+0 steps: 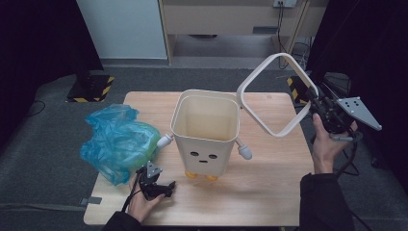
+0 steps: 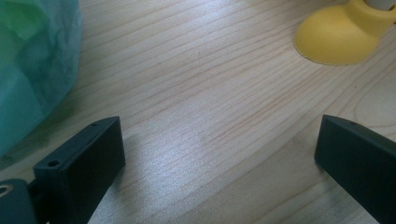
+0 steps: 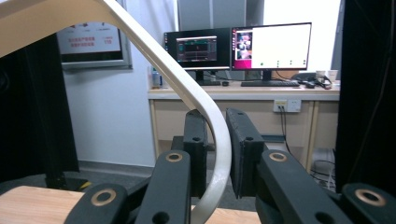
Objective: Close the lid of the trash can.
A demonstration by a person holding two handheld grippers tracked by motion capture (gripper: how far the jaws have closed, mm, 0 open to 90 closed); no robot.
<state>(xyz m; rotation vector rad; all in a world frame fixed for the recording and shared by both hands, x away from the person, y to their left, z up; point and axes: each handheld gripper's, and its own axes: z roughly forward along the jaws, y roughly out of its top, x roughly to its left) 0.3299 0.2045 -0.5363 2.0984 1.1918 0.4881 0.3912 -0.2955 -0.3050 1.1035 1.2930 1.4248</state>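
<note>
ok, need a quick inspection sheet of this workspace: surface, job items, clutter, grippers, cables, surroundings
Surface: light wooden table, dry, bare wood near the front edge.
Job's things: cream bin with a face, upright and open-topped, mid-table; its cream square rim ring lifted off, held in the air to the bin's right.
Clutter: crumpled blue-green plastic bag on the table's left side.
Grippers: right hand-held gripper shut on the rim ring; left hand-held gripper low over the table by the bin's yellow foot, jaws open, nothing between them.
Cables: one trailing from each gripper; more on the floor at the back.
Surroundings: grey floor, black curtains, desk with two monitors.
</note>
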